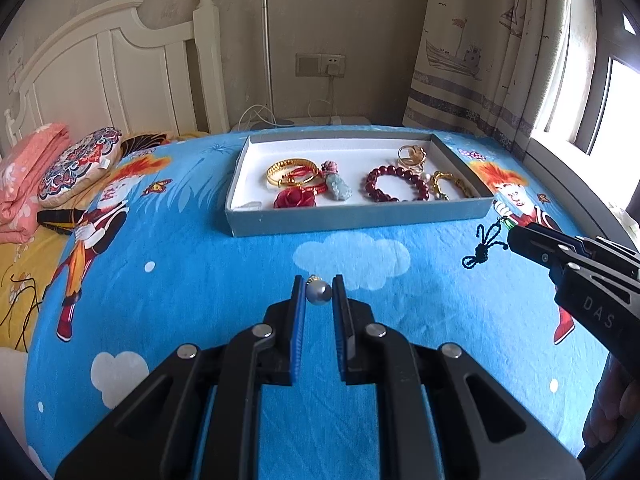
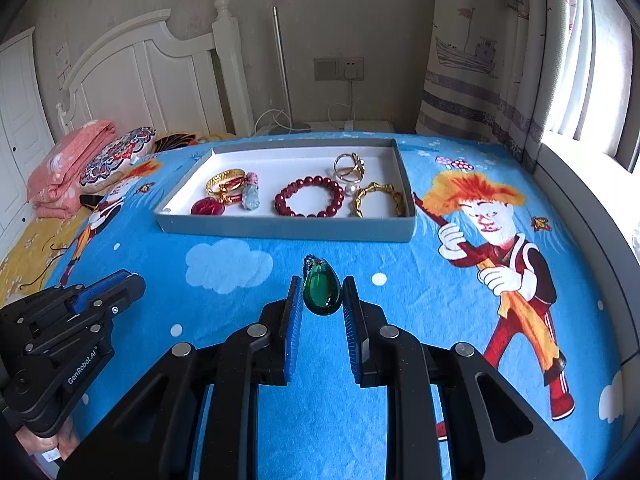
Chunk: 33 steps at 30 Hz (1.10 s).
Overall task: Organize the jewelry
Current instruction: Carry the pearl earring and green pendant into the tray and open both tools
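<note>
Blue cartoon-print blanket (image 2: pixel 400 320) w/ white clouds is being shown; grey tray (image 2: pixel 288 228), white inside; dark red beads (image 2: pixel 309 197), gold bangle (image 2: pixel 225 179), green pendant (image 2: pixel 322 293), grey pearl (image 1: pixel 319 292).

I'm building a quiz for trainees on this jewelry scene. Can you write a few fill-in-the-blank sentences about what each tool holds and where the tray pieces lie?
1. The left tool is shut on a round grey ____.
2. The right tool is shut on a teardrop-shaped ____ pendant.
3. The dark red bead bracelet lies inside the shallow grey ____.
4. A knotted black cord hangs from the ____ tool.

Missing words: pearl; green; tray; right
</note>
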Motion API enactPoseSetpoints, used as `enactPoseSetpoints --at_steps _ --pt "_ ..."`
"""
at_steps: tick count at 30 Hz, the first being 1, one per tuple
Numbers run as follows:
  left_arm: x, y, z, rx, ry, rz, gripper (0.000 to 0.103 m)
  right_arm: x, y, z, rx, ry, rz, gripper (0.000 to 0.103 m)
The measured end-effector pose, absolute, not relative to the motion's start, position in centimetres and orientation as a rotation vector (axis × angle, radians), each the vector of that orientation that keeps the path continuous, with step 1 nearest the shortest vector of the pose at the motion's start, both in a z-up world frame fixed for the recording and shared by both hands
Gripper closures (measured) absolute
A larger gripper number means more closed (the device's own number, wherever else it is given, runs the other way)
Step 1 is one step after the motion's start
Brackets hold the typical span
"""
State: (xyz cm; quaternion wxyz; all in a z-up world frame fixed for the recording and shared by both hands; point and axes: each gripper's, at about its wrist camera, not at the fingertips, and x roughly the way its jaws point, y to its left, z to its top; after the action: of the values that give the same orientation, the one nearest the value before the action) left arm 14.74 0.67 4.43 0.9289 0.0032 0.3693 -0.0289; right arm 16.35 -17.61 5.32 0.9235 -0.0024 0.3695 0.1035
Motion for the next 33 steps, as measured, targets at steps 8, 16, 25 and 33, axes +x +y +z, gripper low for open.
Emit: enactPoseSetpoints --at_steps 8,16,25,33 --pt "17.1 1.2 6.0 0.012 0.719 -0.056 0.09 18.0 -17.3 6.9 -0.005 0.722 0.209 0.083" --pt "20.5 1.6 7.2 0.018 0.696 -0.053 0.09 20.6 -16.7 8.3 -0.005 0.691 0.211 0.083" --pt "24.9 1.7 7.4 0.04 0.698 -0.046 0.09 24.2 -15.7 8.6 -0.007 0.683 0.205 0.083" --pt "28.7 2.0 6.2 0.034 0.726 -0.034 0.09 27.6 -14.7 7.3 -0.004 0.71 0.199 0.083"
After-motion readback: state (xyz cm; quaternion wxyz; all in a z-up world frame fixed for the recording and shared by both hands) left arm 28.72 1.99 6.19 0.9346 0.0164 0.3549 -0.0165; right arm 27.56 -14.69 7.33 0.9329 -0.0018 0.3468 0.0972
